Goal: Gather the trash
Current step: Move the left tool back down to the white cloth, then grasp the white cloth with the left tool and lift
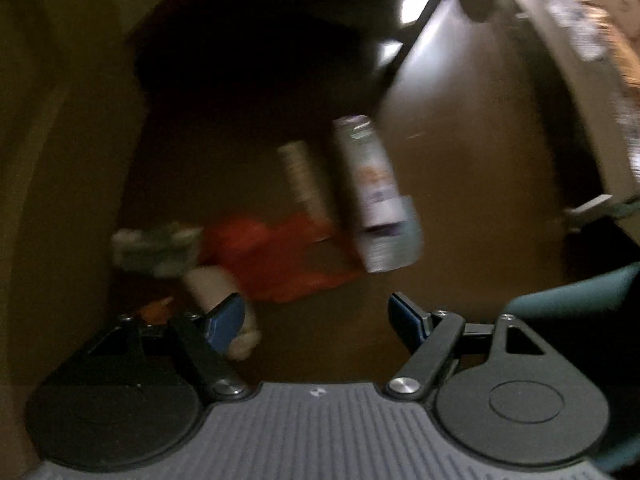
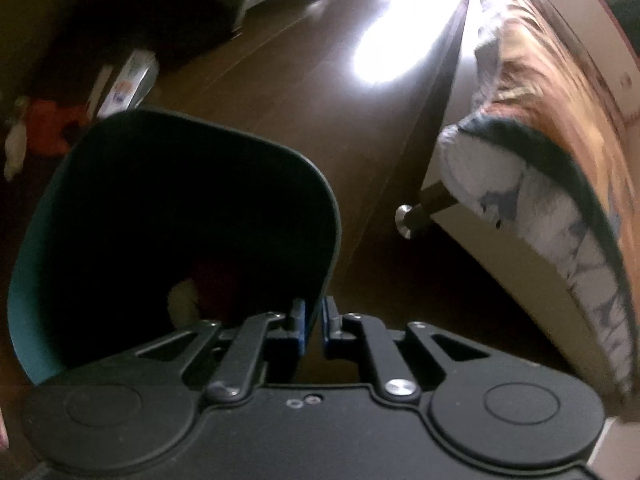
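In the blurred left wrist view my left gripper (image 1: 316,312) hangs open over a dark brown floor with nothing between its fingers. Trash lies ahead of it: a white printed carton (image 1: 376,196), a slimmer pale box (image 1: 304,180), an orange wrapper (image 1: 272,256), crumpled grey-white paper (image 1: 156,248) and a pale roll (image 1: 216,292) by the left fingertip. In the right wrist view my right gripper (image 2: 313,320) is shut on the rim of a teal bin (image 2: 40,280). A pale scrap (image 2: 182,300) lies inside. The carton (image 2: 128,80) and orange wrapper (image 2: 48,124) show beyond the bin.
A bed with an orange and grey blanket (image 2: 540,140) runs along the right, on a short metal-tipped leg (image 2: 412,216). Bright glare (image 2: 392,48) falls on the floor ahead. The bin's teal edge (image 1: 580,300) shows to the right of the left gripper.
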`<move>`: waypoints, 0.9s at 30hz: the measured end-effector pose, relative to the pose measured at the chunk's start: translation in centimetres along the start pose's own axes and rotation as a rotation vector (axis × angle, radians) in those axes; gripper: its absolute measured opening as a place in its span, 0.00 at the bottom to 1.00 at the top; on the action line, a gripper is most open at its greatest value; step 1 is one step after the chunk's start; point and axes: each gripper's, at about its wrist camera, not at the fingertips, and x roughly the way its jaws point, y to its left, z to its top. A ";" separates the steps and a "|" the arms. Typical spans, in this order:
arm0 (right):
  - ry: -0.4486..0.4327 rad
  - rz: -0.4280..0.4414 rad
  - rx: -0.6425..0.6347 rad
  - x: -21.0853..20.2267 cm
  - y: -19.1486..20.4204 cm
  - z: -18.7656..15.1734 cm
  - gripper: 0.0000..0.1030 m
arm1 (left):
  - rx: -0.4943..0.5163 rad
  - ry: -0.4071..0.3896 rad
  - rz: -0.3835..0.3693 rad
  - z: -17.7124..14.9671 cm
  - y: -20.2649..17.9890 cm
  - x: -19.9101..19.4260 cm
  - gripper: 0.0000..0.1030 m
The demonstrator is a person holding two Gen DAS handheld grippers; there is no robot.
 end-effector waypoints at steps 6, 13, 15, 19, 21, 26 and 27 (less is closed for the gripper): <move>0.043 -0.023 -0.151 -0.3 1.9 0.9 0.08 | -0.148 0.080 0.019 -1.3 5.0 4.7 0.76; 0.079 -0.042 -0.210 -0.6 3.2 1.7 0.07 | -0.261 0.146 0.029 -2.0 7.4 11.5 0.76; 0.088 -0.053 -0.213 -0.7 3.7 1.8 0.07 | -0.264 0.170 0.048 -2.4 7.7 13.5 0.76; 0.108 -0.067 -0.217 -0.8 4.2 2.1 0.07 | -0.265 0.211 0.068 -3.4 8.1 16.2 0.76; 0.115 -0.070 -0.219 -0.9 4.5 2.2 0.07 | -0.253 0.217 0.081 -3.7 8.2 16.9 0.76; 0.119 -0.073 -0.215 -1.0 4.7 2.4 0.07 | -0.225 0.221 0.088 -4.3 8.2 18.0 0.74; 0.120 -0.075 -0.214 -1.0 4.7 2.4 0.07 | -0.221 0.219 0.092 -4.4 8.2 18.2 0.72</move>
